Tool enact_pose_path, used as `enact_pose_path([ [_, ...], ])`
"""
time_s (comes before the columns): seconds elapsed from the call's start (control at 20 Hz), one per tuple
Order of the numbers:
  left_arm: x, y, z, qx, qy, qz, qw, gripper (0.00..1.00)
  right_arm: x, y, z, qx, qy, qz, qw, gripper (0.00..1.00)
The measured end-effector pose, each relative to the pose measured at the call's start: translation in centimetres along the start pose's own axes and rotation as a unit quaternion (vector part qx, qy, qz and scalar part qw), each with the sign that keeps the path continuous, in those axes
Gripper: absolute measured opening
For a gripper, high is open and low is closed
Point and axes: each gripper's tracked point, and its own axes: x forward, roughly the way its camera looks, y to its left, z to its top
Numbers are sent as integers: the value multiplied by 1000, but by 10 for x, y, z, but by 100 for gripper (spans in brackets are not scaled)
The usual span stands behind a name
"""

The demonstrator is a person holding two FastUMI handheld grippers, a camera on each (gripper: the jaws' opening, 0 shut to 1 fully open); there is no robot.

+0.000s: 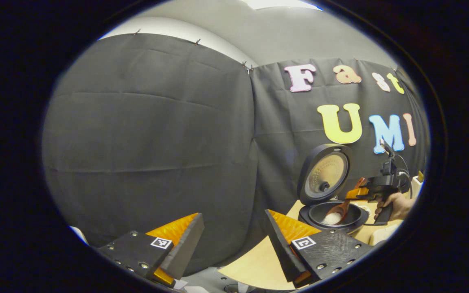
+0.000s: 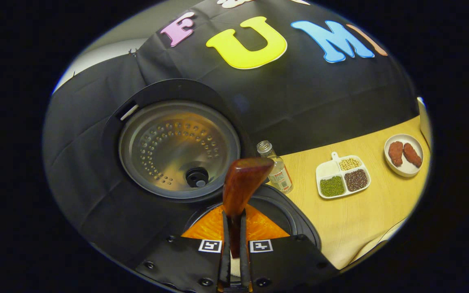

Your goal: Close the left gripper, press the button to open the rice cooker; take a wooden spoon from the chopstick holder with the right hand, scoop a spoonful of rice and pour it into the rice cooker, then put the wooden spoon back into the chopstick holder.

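The left gripper (image 1: 234, 240) is wide open above the table (image 1: 255, 260), holding nothing. To its right, the right gripper (image 2: 233, 244) clamps the wooden spoon (image 1: 339, 209), its rice-filled bowl inside the open rice cooker (image 1: 332, 191).

The left tongs (image 1: 234, 244) stand wide apart in the foreground, holding nothing. Farther off on the bench (image 1: 255, 260), the rice cooker (image 1: 332, 215) has its lid (image 1: 325, 173) raised upright. The right tongs (image 1: 360, 193), held by a hand (image 1: 397, 205), grip a wooden spoon (image 1: 340, 209) whose bowl dips into the pot above white rice (image 1: 331, 219).
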Motion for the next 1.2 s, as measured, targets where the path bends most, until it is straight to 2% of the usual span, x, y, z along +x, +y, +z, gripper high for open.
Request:
enact_pose_path([
  [0.05, 0, 0, 0, 0, 0, 0, 1000, 87, 0, 0, -1, -16, -3, -3, 1000, 13],
  [0.15, 1, 1, 0, -2, -1, 0, 1000, 87, -3, 1, 0, -51, -8, -8, 999, 11],
  [0.2, 1, 1, -1, -4, -1, 0, 1000, 94, -4, 1, 2, -70, -12, -10, 997, 9],
  [0.35, 0, 1, 0, -6, -1, -1, 1000, 89, -9, 8, 5, -133, -25, -16, 991, 11],
  [0.5, 0, 1, 0, -6, -3, -4, 1000, 87, -14, 15, 7, -202, -38, -21, 978, 11],
  [0.6, 0, 2, 0, -8, -4, -6, 1000, 87, -16, 23, 8, -255, -47, -21, 966, 11],
  [0.8, 3, 2, -5, -14, 0, -5, 1000, 87, -22, 43, 8, -367, -73, -20, 927, 11],
  [0.95, 4, 3, -4, -18, -2, -4, 1000, 95, -23, 56, 3, -442, -89, -19, 892, 10],
  [1.0, 3, 3, -3, -18, -4, -4, 1000, 87, -24, 56, 2, -463, -93, -21, 881, 11],
  [1.1, 2, 2, -2, -15, -7, -5, 1000, 87, -26, 57, -2, -503, -99, -24, 859, 11],
  [1.15, 2, 2, -1, -13, -8, -7, 1000, 95, -27, 57, -4, -522, -102, -28, 846, 11],
  [1.2, 0, 2, 0, -13, -8, -7, 1000, 87, -27, 60, -6, -541, -106, -31, 834, 11],
])
